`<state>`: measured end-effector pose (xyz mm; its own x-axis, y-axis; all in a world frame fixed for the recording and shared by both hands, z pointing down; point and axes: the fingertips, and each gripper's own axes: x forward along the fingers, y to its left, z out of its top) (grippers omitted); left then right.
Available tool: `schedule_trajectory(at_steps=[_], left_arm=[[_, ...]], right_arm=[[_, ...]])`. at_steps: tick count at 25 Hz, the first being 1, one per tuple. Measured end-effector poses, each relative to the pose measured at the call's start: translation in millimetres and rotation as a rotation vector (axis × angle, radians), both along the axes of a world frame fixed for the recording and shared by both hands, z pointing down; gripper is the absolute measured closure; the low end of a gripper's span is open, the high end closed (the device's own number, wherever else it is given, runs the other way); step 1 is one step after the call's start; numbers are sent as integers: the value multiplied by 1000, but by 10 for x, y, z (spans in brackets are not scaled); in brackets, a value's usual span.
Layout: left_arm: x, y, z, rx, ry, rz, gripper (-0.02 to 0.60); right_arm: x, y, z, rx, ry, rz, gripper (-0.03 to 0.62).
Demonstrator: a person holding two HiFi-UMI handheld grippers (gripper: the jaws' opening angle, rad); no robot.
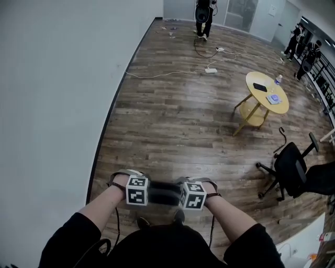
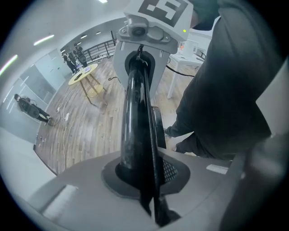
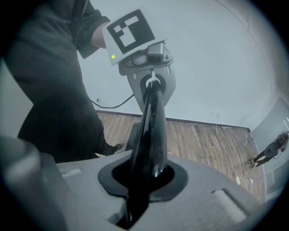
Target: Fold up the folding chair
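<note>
The folding chair shows mainly as its black top bar (image 1: 164, 193), blurred, close in front of the person's body. My left gripper (image 1: 139, 190) and right gripper (image 1: 190, 195) hold the two ends of that bar, and both point steeply down. In the left gripper view the glossy black bar (image 2: 137, 117) runs out of my left gripper (image 2: 145, 178), whose jaws are shut on it, up to the right gripper (image 2: 140, 43). In the right gripper view the same bar (image 3: 151, 131) is clamped in my right gripper (image 3: 143, 178) and reaches the left gripper (image 3: 148, 63). The rest of the chair is mostly hidden.
A white wall (image 1: 52, 78) runs along the left. On the wood floor stand a round yellow table (image 1: 259, 78) and a black office chair (image 1: 290, 167) to the right. Cables and a power strip (image 1: 211, 69) lie farther off. People (image 1: 203, 15) stand at the far end.
</note>
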<state>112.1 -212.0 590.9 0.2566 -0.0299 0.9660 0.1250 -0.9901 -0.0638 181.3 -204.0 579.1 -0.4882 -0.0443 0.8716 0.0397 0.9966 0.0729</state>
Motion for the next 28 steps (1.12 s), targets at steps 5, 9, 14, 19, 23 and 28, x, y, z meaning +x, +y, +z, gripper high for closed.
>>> schedule_trajectory(at_steps=[5,9,14,19,23,28], left_arm=[[-97,31,-80,-32,8,-71,535],[-221,96,-156,-53,9,-136,535],[-452,285,-237,-67,7,-240,532],[-637,481,-277,-64,5,-391,531],[-853,651,-270,-60,18,-498,529],[-1167,855,-215,-66,31,-603,526]], right_arm=[[-95,-60,-91,-31,6,-71,546],[-217,-44,-173,-54,18,-160,546],[-457,57,-243,-64,26,-290,545],[-670,141,-277,-55,31,-451,545],[-927,229,-272,-42,45,-562,545],[-1287,352,-224,-41,66,-671,545]])
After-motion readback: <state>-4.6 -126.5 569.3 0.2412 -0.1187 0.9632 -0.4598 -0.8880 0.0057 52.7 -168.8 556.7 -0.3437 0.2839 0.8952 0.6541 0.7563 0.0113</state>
